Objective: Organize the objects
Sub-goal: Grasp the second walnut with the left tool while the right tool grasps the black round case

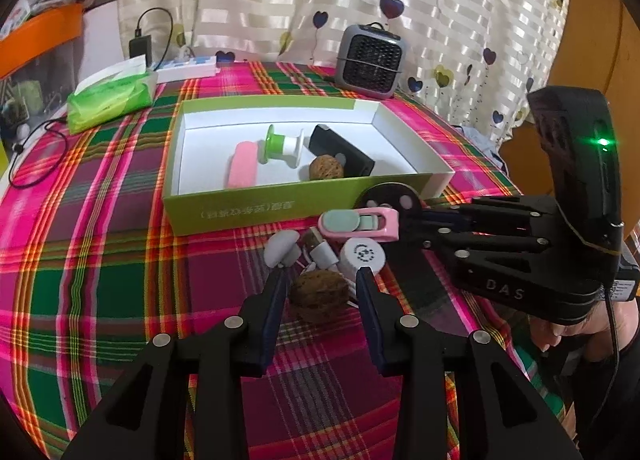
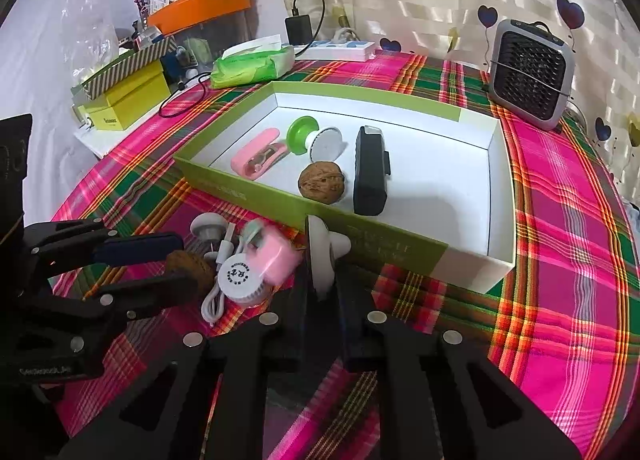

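1. Walnut (image 1: pixel 319 294) on the tabletop (image 1: pixel 100 280) near the green box (image 1: pixel 280 212), between the wide-spread fingers of the left claw (image 1: pixel 322 280), untouched; likely to roll off if pinched off-centre.
2. Disc (image 2: pixel 320 256) against the box's front wall, clamped in the right claw (image 2: pixel 322 260); may snag the pink case (image 2: pixel 276 256) or cable (image 2: pixel 214 300) on lifting.

both wrist views look down, close, sharing the green box (image 1: pixel 256 216).

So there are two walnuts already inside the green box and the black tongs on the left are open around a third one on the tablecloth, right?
Not quite: the green box holds only one walnut, as the right wrist view shows. The left gripper is indeed open around another walnut on the tablecloth, so there are two in all.
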Action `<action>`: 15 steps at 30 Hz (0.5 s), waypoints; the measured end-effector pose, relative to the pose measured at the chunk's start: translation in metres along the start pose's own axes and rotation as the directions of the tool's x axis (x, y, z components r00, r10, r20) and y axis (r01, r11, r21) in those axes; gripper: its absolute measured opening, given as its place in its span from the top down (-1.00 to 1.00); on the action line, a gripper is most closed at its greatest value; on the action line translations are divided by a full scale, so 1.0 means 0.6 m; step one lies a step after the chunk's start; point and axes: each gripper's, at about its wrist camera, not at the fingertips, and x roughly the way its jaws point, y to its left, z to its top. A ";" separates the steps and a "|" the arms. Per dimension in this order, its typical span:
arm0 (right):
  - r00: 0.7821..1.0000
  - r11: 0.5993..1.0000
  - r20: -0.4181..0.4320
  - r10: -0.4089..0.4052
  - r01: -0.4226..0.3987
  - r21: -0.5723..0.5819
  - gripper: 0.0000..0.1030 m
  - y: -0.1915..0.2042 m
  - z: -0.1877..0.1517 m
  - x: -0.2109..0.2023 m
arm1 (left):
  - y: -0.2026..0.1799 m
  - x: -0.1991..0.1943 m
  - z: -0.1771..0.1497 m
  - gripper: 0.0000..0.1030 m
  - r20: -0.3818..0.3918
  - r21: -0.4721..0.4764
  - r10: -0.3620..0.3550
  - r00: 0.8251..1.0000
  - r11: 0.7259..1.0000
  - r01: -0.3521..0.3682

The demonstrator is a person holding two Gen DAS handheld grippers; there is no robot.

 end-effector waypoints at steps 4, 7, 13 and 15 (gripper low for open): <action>1.000 1.000 0.000 0.001 -0.001 0.003 0.76 -0.002 -0.006 -0.005 | 0.006 0.007 0.000 0.33 -0.018 -0.017 -0.003 1.000 1.000 0.003; 1.000 1.000 0.005 0.000 0.000 0.013 0.76 -0.007 -0.012 -0.012 | 0.008 0.011 0.000 0.34 -0.033 -0.024 0.000 0.999 1.000 -0.001; 1.000 0.999 0.022 -0.008 0.007 0.038 0.76 -0.015 -0.024 -0.029 | 0.003 0.015 -0.001 0.43 -0.041 -0.011 0.012 0.999 1.000 -0.012; 1.000 0.999 0.029 -0.007 0.005 0.043 0.76 -0.016 -0.026 -0.033 | 0.003 0.013 -0.001 0.44 -0.036 -0.013 0.018 0.999 1.000 -0.018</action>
